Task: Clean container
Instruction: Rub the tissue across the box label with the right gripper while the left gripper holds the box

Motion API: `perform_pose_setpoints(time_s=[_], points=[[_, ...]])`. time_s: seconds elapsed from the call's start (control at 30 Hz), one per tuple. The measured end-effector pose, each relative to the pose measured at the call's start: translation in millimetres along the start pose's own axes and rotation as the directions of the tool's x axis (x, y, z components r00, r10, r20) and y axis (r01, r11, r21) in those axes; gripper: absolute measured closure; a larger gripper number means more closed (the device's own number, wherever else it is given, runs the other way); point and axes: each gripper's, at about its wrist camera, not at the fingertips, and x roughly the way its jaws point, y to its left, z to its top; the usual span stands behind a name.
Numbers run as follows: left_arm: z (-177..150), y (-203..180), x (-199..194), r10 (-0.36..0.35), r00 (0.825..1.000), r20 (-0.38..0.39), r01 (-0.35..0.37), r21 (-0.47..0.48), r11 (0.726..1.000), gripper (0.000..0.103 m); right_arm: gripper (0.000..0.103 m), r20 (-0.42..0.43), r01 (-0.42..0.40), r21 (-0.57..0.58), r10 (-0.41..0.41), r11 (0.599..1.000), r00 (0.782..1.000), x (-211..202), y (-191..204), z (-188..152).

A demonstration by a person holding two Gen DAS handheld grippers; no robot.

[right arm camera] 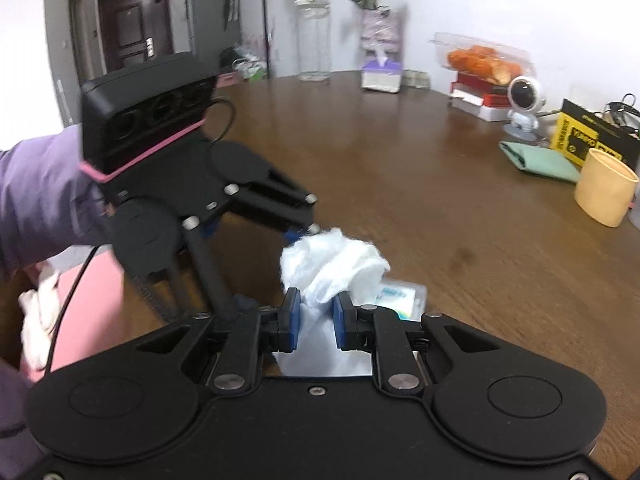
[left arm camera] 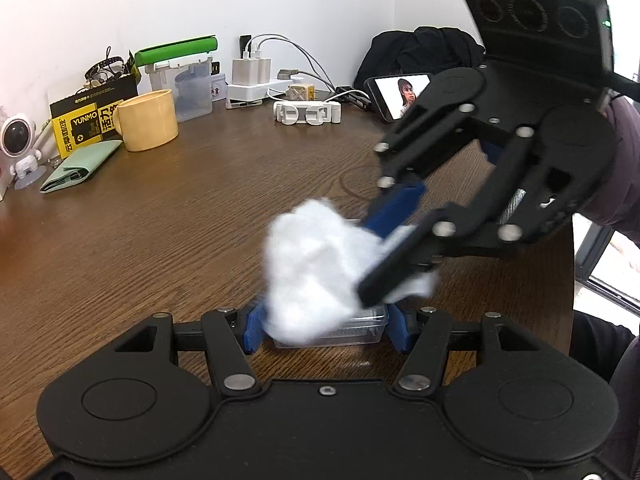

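A small clear plastic container [left arm camera: 362, 326] sits on the brown table, held between the blue pads of my left gripper [left arm camera: 326, 330]. My right gripper [right arm camera: 316, 316] is shut on a crumpled white tissue [right arm camera: 334, 266] and holds it over the container, whose far part [right arm camera: 402, 296] shows behind the tissue. In the left wrist view the right gripper [left arm camera: 386, 248] comes in from the right, with the tissue [left arm camera: 316, 268] covering most of the container. In the right wrist view the left gripper's fingers [right arm camera: 298, 234] reach in from the left beside the tissue.
A yellow cup [left arm camera: 148, 120], a green wallet [left arm camera: 80, 166], a yellow-black box [left arm camera: 86, 122], chargers [left arm camera: 252, 80] and a phone [left arm camera: 396, 94] stand along the table's back. A tissue box [right arm camera: 380, 74], a glass vase [right arm camera: 314, 44] and a toy astronaut [right arm camera: 522, 106] stand at the far edge.
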Motion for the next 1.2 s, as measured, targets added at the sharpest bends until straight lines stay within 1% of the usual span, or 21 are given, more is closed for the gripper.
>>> perform_pose_setpoints(time_s=[0.17, 0.33, 0.47, 0.6, 0.73, 0.87, 1.0, 1.1, 1.2], points=[[0.7, 1.9, 0.3, -0.002, 1.000, 0.000, 0.002, -0.002, 1.000, 0.045, 0.085, -0.010, 0.049, 0.026, -0.049, 0.998, 0.999, -14.9, -9.1, -10.4], [0.4, 1.0, -0.1, -0.001, 1.000, 0.000, 0.001, -0.002, 1.000, 0.045, 0.085, -0.004, 0.126, 0.094, -0.126, 0.988, 0.992, -15.0, -37.3, -9.1], [0.6, 1.1, 0.1, -0.002, 1.000, 0.000, 0.002, -0.002, 1.000, 0.045, 0.085, 0.015, 0.120, 0.115, -0.122, 0.986, 0.992, -3.2, -45.2, -2.1], [0.7, 1.5, -0.1, -0.005, 1.000, 0.000, 0.005, -0.003, 1.000, 0.045, 0.083, 0.025, 0.121, 0.090, -0.124, 0.989, 0.992, 8.2, -36.4, 7.1], [0.8, 1.5, -0.2, -0.009, 1.000, 0.000, 0.009, -0.002, 1.000, 0.045, 0.083, 0.034, 0.038, 0.054, -0.040, 0.998, 0.999, 12.4, -19.2, 9.5], [0.8, 1.7, 0.3, -0.010, 1.000, 0.000, 0.010, -0.002, 1.000, 0.045, 0.083, 0.031, -0.002, 0.028, 0.001, 1.000, 1.000, 11.7, -3.7, 7.5], [0.9, 2.1, 0.7, -0.012, 1.000, 0.000, 0.012, -0.001, 1.000, 0.045, 0.083, 0.023, -0.022, 0.013, 0.022, 1.000, 1.000, 4.6, 2.5, 2.0], [1.1, 2.8, 0.9, -0.012, 1.000, 0.000, 0.012, -0.002, 1.000, 0.045, 0.084, 0.009, -0.009, 0.019, 0.009, 1.000, 1.000, -3.7, -0.6, -2.5], [1.1, 3.1, 0.8, -0.012, 1.000, 0.000, 0.012, -0.002, 1.000, 0.045, 0.084, -0.002, 0.050, 0.038, -0.050, 0.998, 0.999, -10.5, -10.8, -5.4]])
